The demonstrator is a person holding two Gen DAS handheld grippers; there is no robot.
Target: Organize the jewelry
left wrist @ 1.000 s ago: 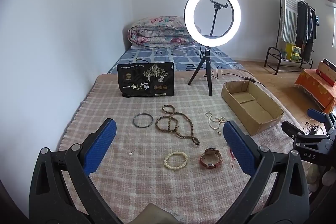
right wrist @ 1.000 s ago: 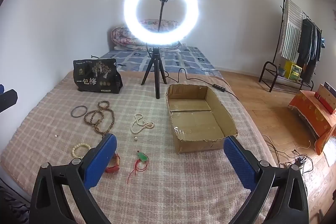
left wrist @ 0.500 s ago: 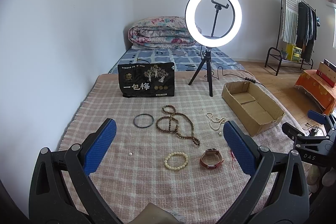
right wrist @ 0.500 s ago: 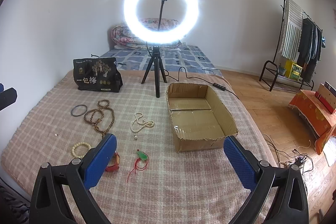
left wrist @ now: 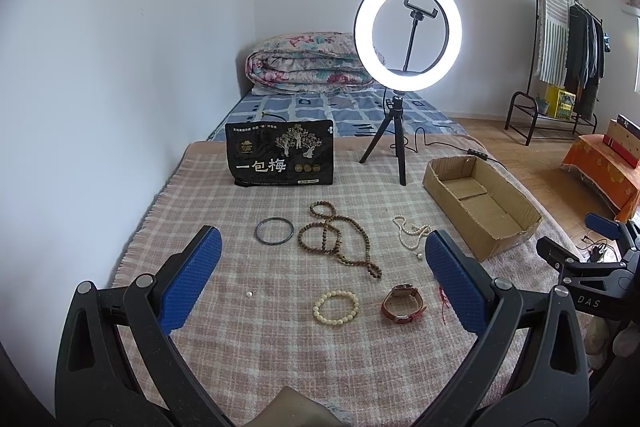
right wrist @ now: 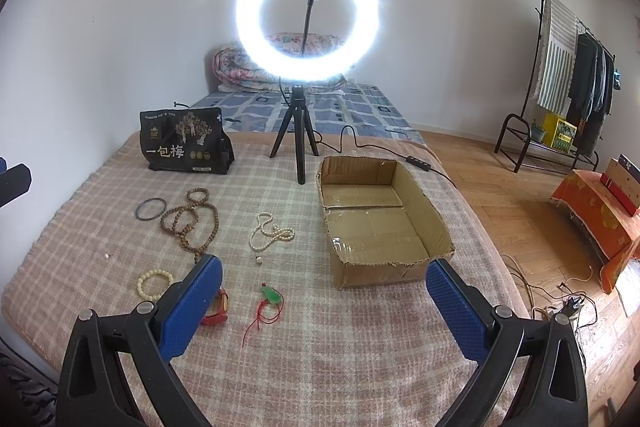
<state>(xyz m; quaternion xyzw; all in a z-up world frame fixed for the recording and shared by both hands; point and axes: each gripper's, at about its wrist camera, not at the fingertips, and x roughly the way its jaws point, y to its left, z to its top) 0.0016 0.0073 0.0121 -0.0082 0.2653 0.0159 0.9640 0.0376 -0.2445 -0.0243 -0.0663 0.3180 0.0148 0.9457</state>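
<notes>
Jewelry lies on a checked blanket (left wrist: 280,367): a dark bangle (left wrist: 274,231), a long brown bead necklace (left wrist: 336,239), a pearl necklace (left wrist: 410,231), a cream bead bracelet (left wrist: 335,307), a red-strapped watch (left wrist: 403,303) and a small loose pearl (left wrist: 249,293). A green pendant on red cord (right wrist: 270,297) shows in the right wrist view. An open empty cardboard box (right wrist: 380,219) stands at the right. My left gripper (left wrist: 320,275) is open and empty above the bracelet and watch. My right gripper (right wrist: 324,303) is open and empty before the box.
A lit ring light on a tripod (left wrist: 402,147) and a black snack bag (left wrist: 280,155) stand behind the jewelry. A folded quilt (left wrist: 304,63) lies on the bed beyond. A cable (right wrist: 380,147) runs off to the right. A clothes rack (right wrist: 568,75) stands far right.
Both views shift only slightly; the left gripper drifts a touch to the left. Both grippers stay open and nothing on the blanket has moved.
</notes>
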